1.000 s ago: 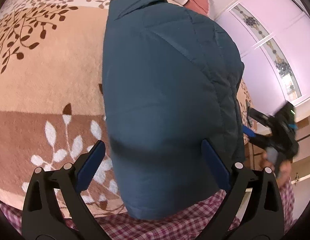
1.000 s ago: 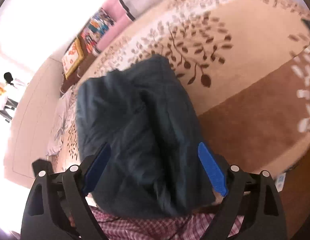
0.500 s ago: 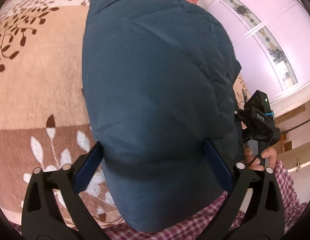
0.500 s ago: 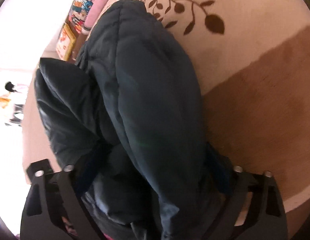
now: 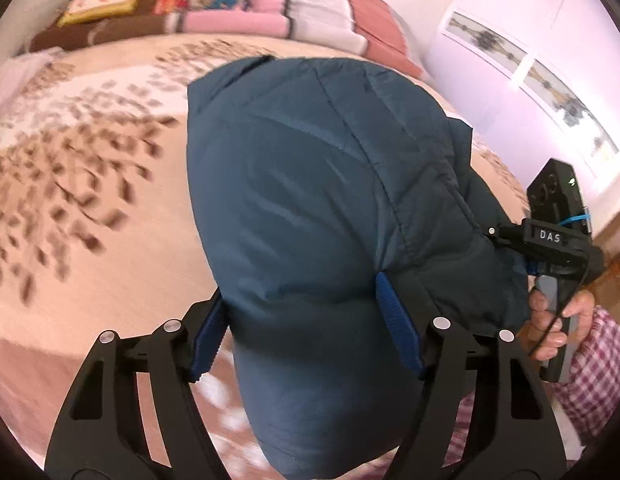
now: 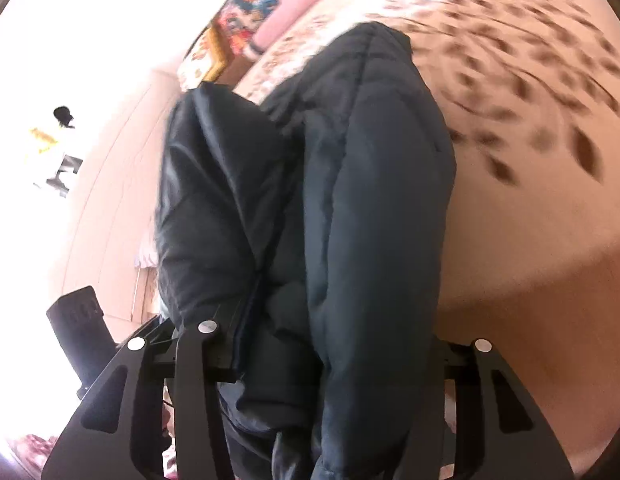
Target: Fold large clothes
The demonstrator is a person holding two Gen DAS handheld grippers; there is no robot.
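A dark blue padded jacket [image 5: 310, 200] lies folded in a thick bundle on the bed. My left gripper [image 5: 302, 332] has the bundle's near end between its blue pads [image 5: 397, 328]. The jaws are closing and the pads dent the fabric on both sides. My right gripper [image 6: 329, 320] holds the bundle's other side, its jaws closing too. Its fingertips are buried in the jacket's folds [image 6: 369, 200]. In the left wrist view the right gripper's black body [image 5: 557, 240] sticks out from behind the jacket, held by a hand [image 5: 549, 320].
A beige blanket [image 5: 90, 200] with a brown leaf pattern covers the bed. Pillows and folded bedding [image 5: 230, 20] line its far edge. A pale lilac wardrobe [image 5: 529, 40] stands at the right. A checked sleeve [image 5: 597, 360] is close to the jacket's near end.
Both grippers have pushed in around the jacket and their jaws have narrowed onto it. The left view has tilted up, bringing the pillows into sight. The right gripper now has the bundle filling its jaws.
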